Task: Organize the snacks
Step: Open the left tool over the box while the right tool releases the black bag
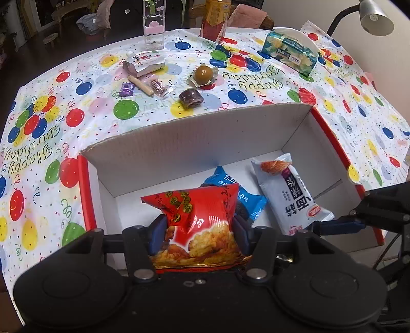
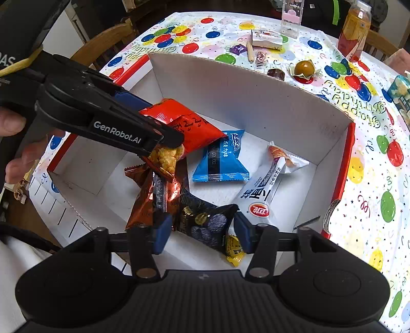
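step: left gripper [image 1: 198, 231] fingers clenched on red snack bag [image 1: 202, 220] above box [image 1: 194, 133] | right gripper [image 2: 202, 233] fingers spread, grasping nothing | next: lower, release at centre frame

A table under a balloon-print cloth [image 1: 84, 133] carries an open box [image 1: 194, 143], a tissue pack [image 1: 290, 52], a bottle [image 1: 214, 19], a clear container [image 1: 153, 25], a pouch [image 1: 143, 64] and small wrapped sweets [image 1: 203, 74].
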Motion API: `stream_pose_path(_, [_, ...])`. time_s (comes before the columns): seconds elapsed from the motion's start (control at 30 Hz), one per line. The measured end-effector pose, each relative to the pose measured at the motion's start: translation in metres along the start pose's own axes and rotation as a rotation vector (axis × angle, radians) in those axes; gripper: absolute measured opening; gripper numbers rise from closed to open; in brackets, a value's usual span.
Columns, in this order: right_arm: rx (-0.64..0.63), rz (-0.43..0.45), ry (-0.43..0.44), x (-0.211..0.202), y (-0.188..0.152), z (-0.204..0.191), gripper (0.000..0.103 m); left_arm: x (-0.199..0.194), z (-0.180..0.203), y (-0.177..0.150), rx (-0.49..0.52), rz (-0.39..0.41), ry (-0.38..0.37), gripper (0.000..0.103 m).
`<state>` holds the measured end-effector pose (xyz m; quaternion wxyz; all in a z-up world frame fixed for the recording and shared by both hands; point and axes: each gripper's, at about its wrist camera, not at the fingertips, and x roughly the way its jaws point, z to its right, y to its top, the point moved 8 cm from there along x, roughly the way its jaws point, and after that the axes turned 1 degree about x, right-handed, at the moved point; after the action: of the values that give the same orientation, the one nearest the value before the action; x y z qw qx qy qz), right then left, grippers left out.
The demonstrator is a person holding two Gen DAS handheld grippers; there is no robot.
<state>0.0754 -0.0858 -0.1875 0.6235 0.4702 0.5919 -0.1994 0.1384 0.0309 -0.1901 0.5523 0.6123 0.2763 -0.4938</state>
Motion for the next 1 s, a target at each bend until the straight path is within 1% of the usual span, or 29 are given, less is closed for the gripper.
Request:
stream_pose_path(0.03, [0.000,0.005,0.002,-0.001,0.000,0.000,0.061,0.001,-0.001,0.000,-0.001,-0.001,0.000,0.054])
stream_pose_path(0.13, [0.004,0.012,0.008,-0.004,-0.001,-0.001,0.062,0.001,-0.002,0.000,-0.009,-0.001,-0.005,0.055])
stream_pose_path(0.17, [0.003,0.015,0.010,-0.006,-0.001,-0.002,0.062,0.000,-0.003,-0.001,-0.010,-0.001,-0.004,0.058])
stream_pose_path(0.2, [0.003,0.018,0.011,-0.007,-0.001,-0.002,0.062,0.000,-0.003,-0.001,-0.011,0.001,-0.001,0.064])
stream_pose_path(0.23, [0.002,0.023,0.013,-0.009,-0.001,-0.003,0.062,-0.001,-0.004,0.000,-0.011,0.008,0.002,0.067])
stream_pose_path(0.27, [0.003,0.027,0.012,-0.010,0.000,-0.003,0.062,-0.002,-0.005,0.000,-0.012,0.015,0.005,0.076])
stream_pose_path(0.3, [0.006,0.031,0.012,-0.012,0.001,-0.003,0.062,-0.004,-0.006,0.001,-0.012,0.023,0.008,0.081])
stream_pose_path(0.37, [0.016,0.040,0.017,-0.016,0.002,-0.002,0.062,-0.008,-0.006,0.002,-0.014,0.036,0.003,0.082])
stream_pose_path(0.5, [0.036,0.064,0.023,-0.026,0.006,0.000,0.067,-0.017,-0.008,0.004,-0.026,0.055,-0.009,0.085])
stream_pose_path(0.63, [0.061,0.092,0.016,-0.036,0.011,0.005,0.068,-0.028,-0.008,0.008,-0.029,0.084,-0.019,0.087])
stream_pose_path(0.73, [0.074,0.121,0.007,-0.046,0.018,0.009,0.068,-0.039,-0.006,0.012,-0.025,0.115,-0.024,0.089])
stream_pose_path(0.8, [0.084,0.144,0.001,-0.054,0.024,0.011,0.068,-0.047,-0.004,0.016,-0.021,0.142,-0.026,0.094])
stream_pose_path(0.93, [0.122,0.187,-0.009,-0.071,0.038,0.021,0.068,-0.063,0.000,0.024,0.000,0.200,-0.021,0.095])
stream_pose_path(1.0, [0.145,0.208,-0.018,-0.079,0.047,0.028,0.068,-0.070,0.002,0.030,0.010,0.231,-0.016,0.098])
